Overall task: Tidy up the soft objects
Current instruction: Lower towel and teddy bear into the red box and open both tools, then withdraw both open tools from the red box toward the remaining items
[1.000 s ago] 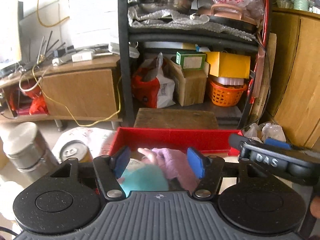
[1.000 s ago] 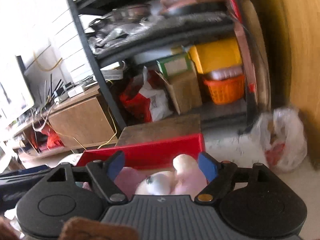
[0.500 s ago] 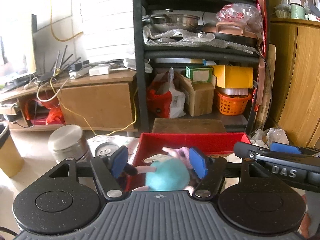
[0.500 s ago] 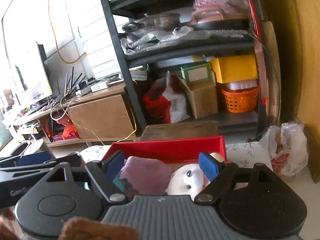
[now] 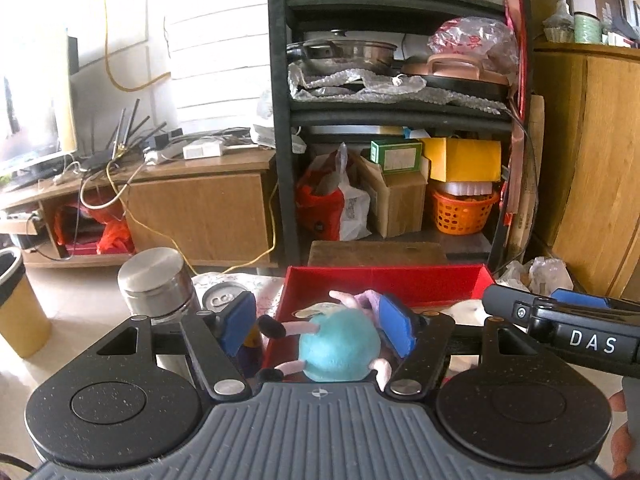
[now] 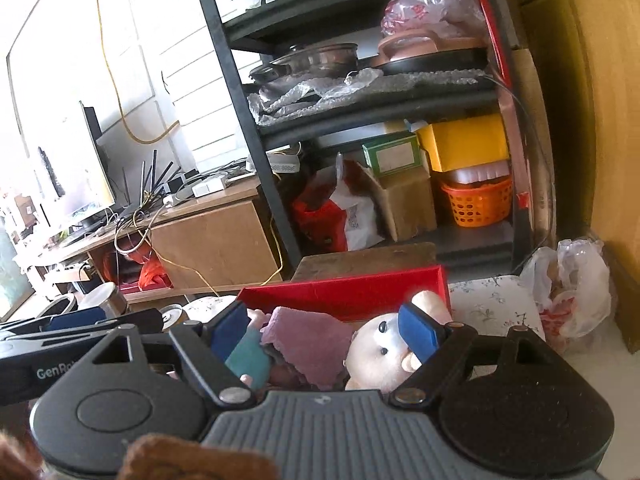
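Note:
A red box sits on the table and holds soft toys. A teal plush with pink limbs lies at its near left, with a purple cloth beside it and a white teddy bear at the right. My left gripper hovers open over the teal plush, and its blue pads stand clear of the toy. My right gripper is open above the cloth and the bear, holding nothing. In the left wrist view, the right gripper reaches in from the right.
A steel canister and a drink can stand left of the box. Behind it are a wooden block, a black shelf rack and a low wooden cabinet. A plastic bag lies at the right, by a wooden cupboard.
Both grippers have pulled back and risen from the box, so more of the room shows. The toys have stayed in the box.

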`<act>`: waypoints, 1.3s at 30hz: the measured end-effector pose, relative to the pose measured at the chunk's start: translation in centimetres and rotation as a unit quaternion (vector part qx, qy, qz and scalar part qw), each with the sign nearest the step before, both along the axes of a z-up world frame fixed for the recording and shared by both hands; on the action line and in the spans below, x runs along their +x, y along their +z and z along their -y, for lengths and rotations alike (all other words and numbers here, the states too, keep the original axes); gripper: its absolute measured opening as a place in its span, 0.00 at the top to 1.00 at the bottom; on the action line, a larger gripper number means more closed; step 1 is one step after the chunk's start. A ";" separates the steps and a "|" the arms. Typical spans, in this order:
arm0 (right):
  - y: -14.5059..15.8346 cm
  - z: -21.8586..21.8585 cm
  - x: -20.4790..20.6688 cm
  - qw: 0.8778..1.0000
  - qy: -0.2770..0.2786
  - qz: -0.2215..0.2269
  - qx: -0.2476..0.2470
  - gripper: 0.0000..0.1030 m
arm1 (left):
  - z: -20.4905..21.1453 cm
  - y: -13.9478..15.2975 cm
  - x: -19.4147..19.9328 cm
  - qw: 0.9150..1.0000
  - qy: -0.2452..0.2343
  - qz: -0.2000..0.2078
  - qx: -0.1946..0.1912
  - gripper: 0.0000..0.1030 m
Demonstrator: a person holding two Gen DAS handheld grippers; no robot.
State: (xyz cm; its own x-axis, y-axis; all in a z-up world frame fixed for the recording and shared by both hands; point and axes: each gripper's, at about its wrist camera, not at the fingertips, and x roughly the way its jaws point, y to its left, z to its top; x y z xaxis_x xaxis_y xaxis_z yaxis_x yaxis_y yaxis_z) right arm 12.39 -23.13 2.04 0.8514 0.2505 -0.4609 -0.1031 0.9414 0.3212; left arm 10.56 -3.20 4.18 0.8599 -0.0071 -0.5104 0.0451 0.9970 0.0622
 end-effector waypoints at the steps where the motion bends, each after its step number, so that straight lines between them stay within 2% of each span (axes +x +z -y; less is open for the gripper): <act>1: -0.1 0.0 -0.1 1.000 0.002 -0.002 0.002 0.46 | 0.0 0.0 -0.2 1.000 -0.001 0.000 0.003 0.33; 13: -0.8 -1.0 -3.4 0.999 0.029 -0.014 0.004 0.46 | -0.3 -0.9 -2.8 1.000 -0.011 -0.013 0.014 0.32; 18: -1.3 -1.2 -4.5 0.999 0.033 -0.020 0.000 0.46 | -0.9 -1.5 -3.7 1.000 -0.007 -0.027 0.007 0.32; 39: -2.1 -1.5 -6.7 0.998 0.041 -0.036 0.009 0.45 | -1.1 -2.1 -5.7 0.999 -0.010 -0.039 0.003 0.31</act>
